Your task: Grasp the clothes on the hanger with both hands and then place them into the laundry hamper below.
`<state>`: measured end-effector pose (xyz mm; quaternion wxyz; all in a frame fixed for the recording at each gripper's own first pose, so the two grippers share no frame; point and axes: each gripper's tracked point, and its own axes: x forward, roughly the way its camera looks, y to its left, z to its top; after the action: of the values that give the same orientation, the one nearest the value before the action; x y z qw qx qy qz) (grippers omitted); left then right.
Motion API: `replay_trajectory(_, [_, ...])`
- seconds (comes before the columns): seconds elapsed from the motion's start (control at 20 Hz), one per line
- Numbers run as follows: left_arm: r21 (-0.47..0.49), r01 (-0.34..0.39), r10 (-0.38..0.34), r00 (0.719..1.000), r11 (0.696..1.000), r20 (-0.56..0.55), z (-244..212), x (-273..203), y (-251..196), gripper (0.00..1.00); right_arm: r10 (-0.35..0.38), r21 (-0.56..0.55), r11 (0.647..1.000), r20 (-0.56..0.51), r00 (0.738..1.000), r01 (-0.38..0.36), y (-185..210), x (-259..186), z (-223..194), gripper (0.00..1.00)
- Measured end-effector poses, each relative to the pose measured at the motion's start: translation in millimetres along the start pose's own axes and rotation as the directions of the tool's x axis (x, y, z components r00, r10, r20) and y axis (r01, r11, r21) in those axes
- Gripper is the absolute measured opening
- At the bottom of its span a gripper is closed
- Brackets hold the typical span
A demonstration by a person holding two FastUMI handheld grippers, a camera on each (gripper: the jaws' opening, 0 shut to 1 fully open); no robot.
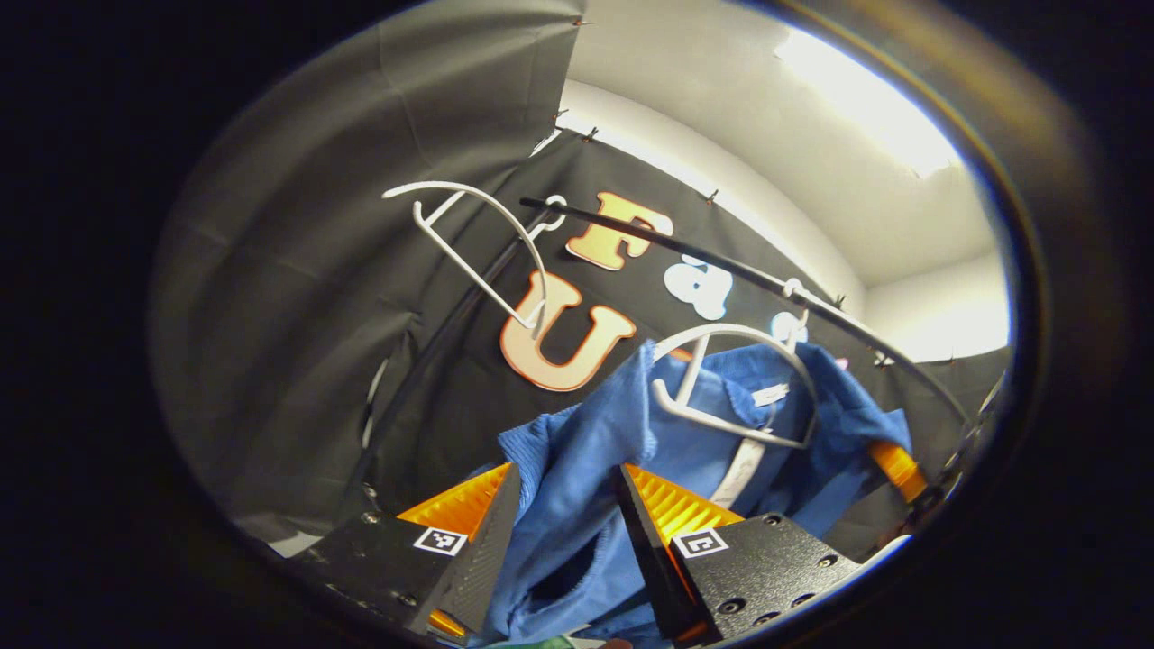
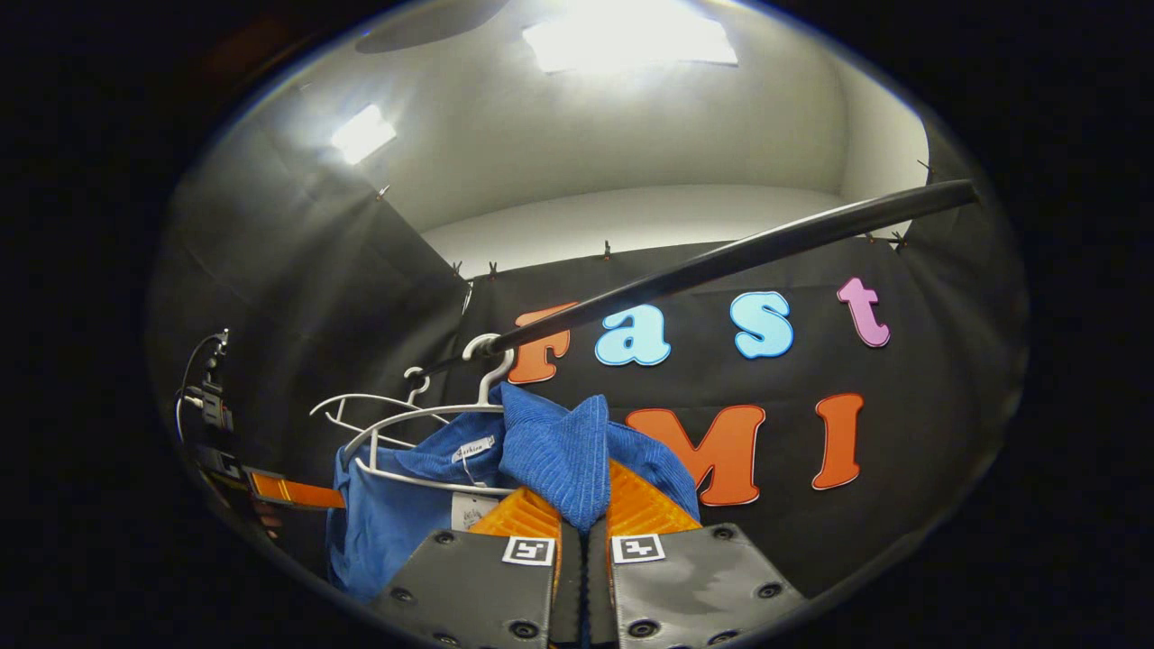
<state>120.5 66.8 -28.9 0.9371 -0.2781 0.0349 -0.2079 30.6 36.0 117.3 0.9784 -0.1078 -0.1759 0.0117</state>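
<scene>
Soft, light blue garment (image 2: 550, 451) on the white hanger (image 2: 406, 419): right gripper (image 2: 581, 514) pinches 1 shoulder fold, left gripper (image 1: 568, 505) spread around the other side.

The left gripper (image 1: 568, 505) is seen at the bottom centre of the left gripper view, its two ribbed fingers (image 1: 672, 509) spread wide apart and angled upward. The right gripper (image 2: 581, 523) is seen at the bottom centre of the right gripper view, its two fingers drawn close together, with a fold of blue ribbed knit garment (image 2: 559, 451) pinched between both pads.
</scene>
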Motion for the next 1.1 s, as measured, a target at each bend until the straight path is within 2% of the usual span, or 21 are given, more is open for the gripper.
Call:
replay_trajectory(0.1, [-0.008,0.005,-0.005,1.000,1.000,0.010,4.2,0.2,3.7,0.69,-0.001,-0.012,1.000,-0.001,1.000,0.001,1.6,2.2,-0.4,0.10])
replay_trajectory(0.2, [-0.011,0.002,-0.002,1.000,1.000,0.008,3.3,5.1,3.7,0.72,0.001,-0.025,1.000,0.002,1.000,-0.001,2.1,4.6,-1.0,0.10])
replay_trajectory(0.25, [-0.017,0.016,-0.016,1.000,1.000,-0.004,1.0,11.1,-2.5,0.82,0.003,-0.031,1.000,0.002,1.000,-0.003,4.1,4.5,-0.4,0.10])
replay_trajectory(0.3, [-0.016,0.041,-0.041,0.999,0.999,-0.024,-4.1,16.1,-10.2,0.76,0.005,-0.036,0.999,0.003,1.000,-0.005,4.9,3.9,-0.2,0.10])
replay_trajectory(0.4, [0.045,0.057,-0.055,0.997,0.997,-0.053,-12.1,28.9,-15.2,0.80,0.005,-0.044,0.999,0.003,1.000,-0.005,4.4,4.8,0.5,0.10])
replay_trajectory(0.5, [0.150,-0.020,0.024,0.999,0.988,-0.021,-13.0,37.9,0.5,0.88,0.003,-0.045,0.999,0.001,1.000,-0.003,4.7,7.5,-0.7,0.10])
replay_trajectory(0.6, [0.193,-0.079,0.076,0.997,0.978,0.020,-9.1,54.8,13.6,0.90,0.003,-0.039,0.999,-0.007,1.000,-0.003,5.1,7.3,-3.2,0.10])
replay_trajectory(0.8, [0.216,-0.071,0.064,0.997,0.974,0.035,-6.5,74.8,15.1,0.90,-0.004,-0.044,0.999,-0.017,1.000,0.003,3.7,10.1,-8.6,0.10])
replay_trajectory(0.9, [0.286,-0.101,0.093,0.995,0.953,0.043,0.7,71.7,14.5,0.40,-0.008,-0.044,0.999,-0.020,1.000,0.008,2.3,12.3,-9.8,0.10])
replay_trajectory(0.95, [0.349,-0.119,0.105,0.993,0.929,0.057,7.2,72.2,9.8,0.14,-0.017,-0.046,0.999,-0.019,1.000,0.016,-0.6,14.8,-11.1,0.10])
replay_trajectory(1.0, [0.422,-0.135,0.114,0.991,0.897,0.075,15.5,69.8,6.8,0.16,-0.037,-0.054,0.998,-0.013,0.999,0.037,-4.9,16.0,-10.8,0.10])
replay_trajectory(1.05, [0.488,-0.153,0.121,0.988,0.859,0.096,27.8,63.8,3.9,0.05,-0.060,-0.066,0.996,0.002,0.998,0.060,-9.0,12.6,-6.2,0.10])
replay_trajectory(1.1, [0.537,-0.167,0.119,0.985,0.827,0.122,42.8,58.6,-2.0,0.12,-0.075,-0.079,0.994,0.017,0.997,0.076,-12.2,12.1,-2.8,0.10])
